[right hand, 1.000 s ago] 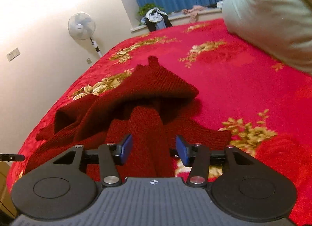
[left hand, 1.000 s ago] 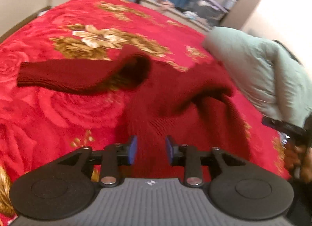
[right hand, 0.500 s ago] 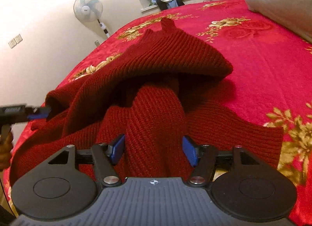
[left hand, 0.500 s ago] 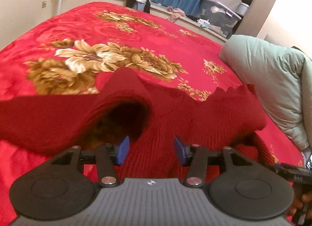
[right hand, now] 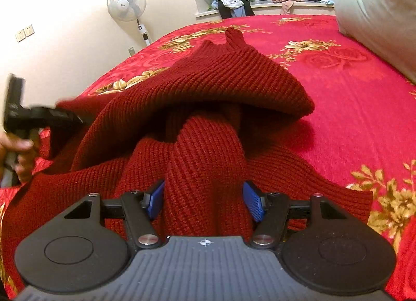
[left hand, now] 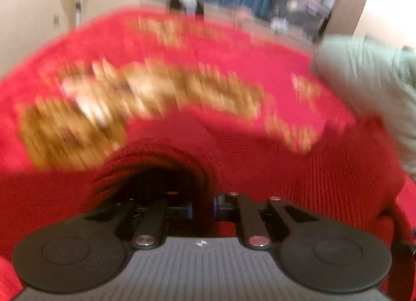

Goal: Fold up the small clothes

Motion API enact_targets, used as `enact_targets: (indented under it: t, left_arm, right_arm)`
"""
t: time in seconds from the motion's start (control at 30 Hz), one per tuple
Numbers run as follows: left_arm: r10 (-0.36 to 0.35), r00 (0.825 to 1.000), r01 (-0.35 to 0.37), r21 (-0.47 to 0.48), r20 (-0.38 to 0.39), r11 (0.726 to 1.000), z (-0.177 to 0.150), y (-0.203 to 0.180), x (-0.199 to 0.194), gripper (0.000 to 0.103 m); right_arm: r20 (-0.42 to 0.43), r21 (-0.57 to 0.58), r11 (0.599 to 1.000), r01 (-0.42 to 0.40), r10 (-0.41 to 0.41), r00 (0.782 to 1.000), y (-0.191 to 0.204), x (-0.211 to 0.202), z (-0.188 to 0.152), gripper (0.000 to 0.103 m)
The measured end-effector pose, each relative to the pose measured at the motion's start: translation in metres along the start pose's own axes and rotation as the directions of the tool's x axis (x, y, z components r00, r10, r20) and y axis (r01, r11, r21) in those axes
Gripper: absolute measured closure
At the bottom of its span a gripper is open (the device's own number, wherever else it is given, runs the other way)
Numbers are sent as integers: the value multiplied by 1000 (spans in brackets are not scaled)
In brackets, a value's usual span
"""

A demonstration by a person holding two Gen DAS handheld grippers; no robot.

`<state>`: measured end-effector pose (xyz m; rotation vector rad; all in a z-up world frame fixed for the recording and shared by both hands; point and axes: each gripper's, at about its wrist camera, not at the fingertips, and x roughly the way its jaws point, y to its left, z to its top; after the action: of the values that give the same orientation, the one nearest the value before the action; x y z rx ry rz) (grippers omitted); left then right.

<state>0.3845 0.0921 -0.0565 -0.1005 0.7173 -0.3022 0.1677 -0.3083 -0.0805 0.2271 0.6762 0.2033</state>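
Sweater (right hand: 208,98) heaped on the bed (right hand: 351,98).
Left gripper (left hand: 202,208) nearly closed, pinching a sweater fold; right gripper (right hand: 204,201) wide open astride a ridge of knit, not clamping.

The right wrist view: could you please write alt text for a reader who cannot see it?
A dark red knitted sweater lies bunched on a red floral bedspread, a thick fold of it between the open blue-padded fingers of the right gripper. At the left edge, the left gripper reaches the sweater's side; a standing fan and a pale green pillow lie beyond.
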Motion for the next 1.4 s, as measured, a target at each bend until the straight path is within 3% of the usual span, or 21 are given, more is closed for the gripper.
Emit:
enact_targets:
  t: [0.03, 0.07, 0.1, 0.13, 0.17, 0.2, 0.27, 0.3, 0.4, 0.47, 0.63, 0.83, 0.9, 0.97, 1.0, 1.1, 1.17, 1.23, 1.3, 1.4]
  left_arm:
    - [76, 995, -74, -31, 68, 997, 9, 16, -15, 91]
    - [199, 970, -179, -142, 138, 974, 19, 45, -35, 91]
    - [288, 943, -238, -270, 166, 933, 22, 75, -54, 91]
    - [353, 922, -275, -372, 161, 887, 21, 100, -67, 91]
    - [389, 912, -306, -419, 127, 855, 18, 120, -73, 91]
    - [390, 917, -323, -410, 88, 853, 16, 127, -72, 88]
    - [343, 939, -327, -323, -6, 888, 8, 125, -61, 70]
    - [343, 939, -332, -285, -12, 899, 3, 120, -59, 67]
    - [312, 950, -304, -280, -15, 911, -4, 110, -62, 66]
    - [282, 959, -277, -285, -22, 918, -3, 106, -67, 60]
    - [223, 969, -247, -332, -107, 910, -9, 90, -112, 60]
    - [179, 984, -176, -139, 9, 974, -41, 36, -186, 54]
    - [160, 986, -151, -128, 57, 980, -64, 26, -191, 54]
    - [181, 983, -185, -123, -43, 975, -76, 19, -178, 57]
    - [180, 983, -182, -118, -25, 976, -78, 16, -177, 57]
    - [225, 974, -225, 6, 7, 974, -82, 3, -171, 56]
    - [254, 967, -254, 28, -8, 967, -83, 3, -165, 56]
    - [241, 971, -241, -8, -14, 971, -81, 9, -163, 56]
    - [240, 971, -240, -26, -9, 970, -78, 13, -162, 56]
    - [241, 970, -241, -24, 8, 970, -71, 19, -163, 56]
  right_arm:
    - [1, 3, 1000, 1, -1, 1000, -1, 0, 0, 38]
    - [4, 7, 1000, 2, -2, 1000, -2, 0, 1, 38]
    - [6, 12, 1000, 4, -4, 1000, -3, 0, 1, 38]
    - [10, 18, 1000, 4, -4, 1000, -3, -1, 2, 38]
    - [11, 22, 1000, 1, -1, 1000, -3, -1, 2, 38]
    - [4, 22, 1000, -15, 14, 1000, -2, 0, 2, 38]
    - [-5, 12, 999, -33, 33, 999, 1, 2, 0, 38]
    - [-9, -2, 1000, -26, 26, 1000, 3, 3, -1, 38]
    - [-32, 2, 1000, -23, 24, 999, 4, 6, -2, 38]
    - [-35, 9, 999, -34, 34, 999, 4, 5, 0, 38]
    - [5, 44, 999, -22, 22, 1000, -10, -5, 11, 38]
    - [65, 56, 995, 82, -85, 994, -25, -17, 23, 37]
    - [78, 71, 987, 143, -148, 986, -33, -17, 26, 37]
    - [56, 69, 975, 212, -216, 975, -41, -10, 26, 37]
    - [22, 61, 969, 239, -240, 970, -46, -2, 26, 37]
    - [-58, 58, 967, 247, -244, 968, -61, 21, 22, 37]
    - [-71, 25, 963, 267, -265, 962, -65, 36, 21, 37]
    - [-80, -15, 964, 266, -266, 961, -65, 48, 20, 46]
    - [-58, -57, 972, 230, -233, 971, -61, 53, 22, 89]
    - [-44, -83, 977, 194, -198, 979, -61, 52, 48, 94]
